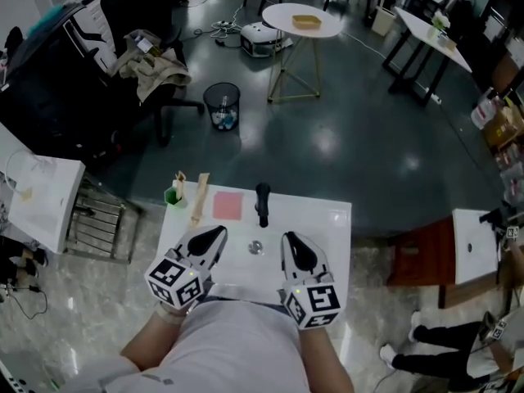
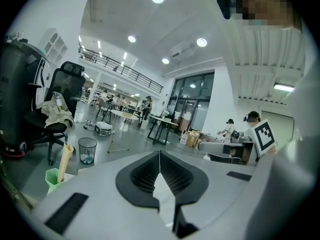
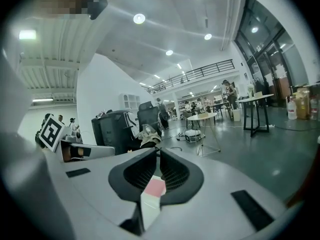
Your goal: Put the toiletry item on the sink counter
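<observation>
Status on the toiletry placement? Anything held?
Done, it seems: a green cup, beige tube and pink pad sit on the counter. In hand: nothing; left gripper and right gripper are shut, empty. Left: nothing obvious, though which item was meant is unclear.

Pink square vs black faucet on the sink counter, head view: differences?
The pink square is flat, broad and light; the black faucet is narrow, long and dark. The pink square lies left of the black faucet, nearer the green cup. Both sit on the white sink counter.
</observation>
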Demonstrator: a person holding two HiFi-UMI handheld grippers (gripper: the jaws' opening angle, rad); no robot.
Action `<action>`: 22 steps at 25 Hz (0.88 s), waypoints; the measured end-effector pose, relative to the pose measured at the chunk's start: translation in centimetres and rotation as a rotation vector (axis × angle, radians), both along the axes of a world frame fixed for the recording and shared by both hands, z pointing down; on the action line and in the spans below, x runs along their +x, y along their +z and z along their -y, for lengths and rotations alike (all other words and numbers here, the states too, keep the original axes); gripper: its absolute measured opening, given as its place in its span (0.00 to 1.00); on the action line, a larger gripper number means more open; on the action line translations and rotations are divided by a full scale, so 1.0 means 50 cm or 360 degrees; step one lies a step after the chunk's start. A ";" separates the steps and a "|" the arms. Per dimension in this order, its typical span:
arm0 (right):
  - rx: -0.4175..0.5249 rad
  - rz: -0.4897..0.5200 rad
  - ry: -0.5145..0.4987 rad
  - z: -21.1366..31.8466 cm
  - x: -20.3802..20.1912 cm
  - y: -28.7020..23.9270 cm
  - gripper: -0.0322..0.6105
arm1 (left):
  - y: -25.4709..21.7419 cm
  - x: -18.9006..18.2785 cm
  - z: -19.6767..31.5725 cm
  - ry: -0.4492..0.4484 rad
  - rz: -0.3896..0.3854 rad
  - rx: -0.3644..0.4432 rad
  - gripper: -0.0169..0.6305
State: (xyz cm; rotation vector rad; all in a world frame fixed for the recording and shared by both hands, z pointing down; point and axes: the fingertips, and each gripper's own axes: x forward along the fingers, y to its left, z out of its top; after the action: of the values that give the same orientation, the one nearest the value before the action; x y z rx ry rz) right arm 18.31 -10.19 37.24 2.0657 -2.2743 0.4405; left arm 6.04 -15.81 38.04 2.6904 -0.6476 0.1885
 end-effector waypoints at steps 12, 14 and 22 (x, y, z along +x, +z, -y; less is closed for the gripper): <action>0.0063 -0.0014 -0.0026 -0.014 -0.019 -0.024 0.11 | -0.026 -0.003 -0.020 0.0065 -0.0049 0.0036 0.05; 0.0071 -0.0013 -0.0034 -0.016 -0.024 -0.025 0.11 | -0.029 -0.009 -0.023 0.0063 -0.0048 0.0035 0.05; 0.0054 -0.0007 -0.0068 -0.012 -0.041 -0.007 0.11 | -0.017 -0.033 -0.026 0.0039 -0.0035 0.0030 0.05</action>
State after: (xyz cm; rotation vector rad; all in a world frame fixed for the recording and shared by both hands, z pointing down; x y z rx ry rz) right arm 16.24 -9.57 36.91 2.0265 -2.3346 0.3978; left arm 4.41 -14.50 37.20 2.7156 -0.6134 0.1596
